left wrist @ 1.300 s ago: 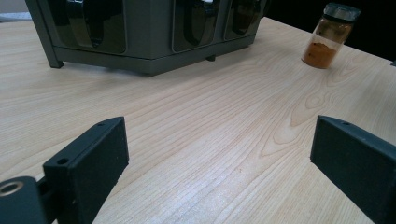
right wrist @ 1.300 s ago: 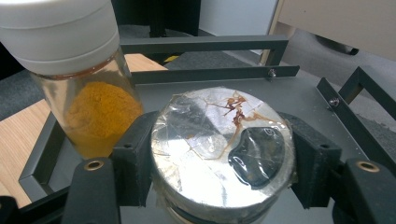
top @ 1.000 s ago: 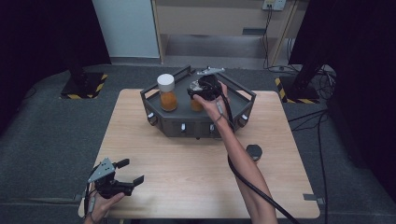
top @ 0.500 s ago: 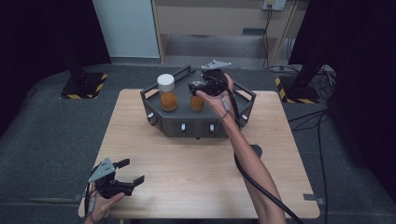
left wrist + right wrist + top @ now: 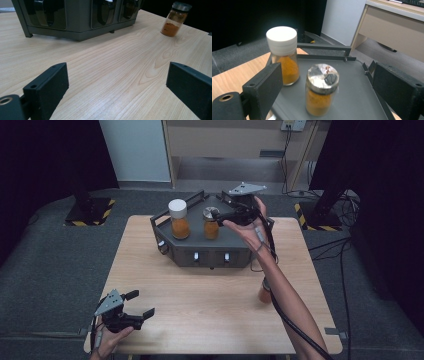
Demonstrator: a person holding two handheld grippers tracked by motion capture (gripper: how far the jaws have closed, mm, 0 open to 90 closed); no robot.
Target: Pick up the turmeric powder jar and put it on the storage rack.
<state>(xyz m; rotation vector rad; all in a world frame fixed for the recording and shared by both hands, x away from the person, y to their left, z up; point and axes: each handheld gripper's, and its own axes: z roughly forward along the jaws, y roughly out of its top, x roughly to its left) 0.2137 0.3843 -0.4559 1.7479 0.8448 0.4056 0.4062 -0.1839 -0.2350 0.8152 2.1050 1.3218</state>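
Observation:
A dark grey rack stands at the table's far side. On its top tray stand a white-lidded jar of orange powder and a silver-lidded jar. My right gripper hovers just right of and above the silver-lidded jar. Its jaws have just been opening and stand wide, clear of the jar. My left gripper rests open at the near left corner of the table, with nothing between its jaws.
A third jar of orange powder stands on the wooden table right of centre, partly behind the right forearm. The rack's front has dark slots. A cable trails from the right gripper along the forearm.
The right gripper let go of the silver-lidded jar, opened, and rose away to the right; the jar stays on the rack. The left gripper has not moved.

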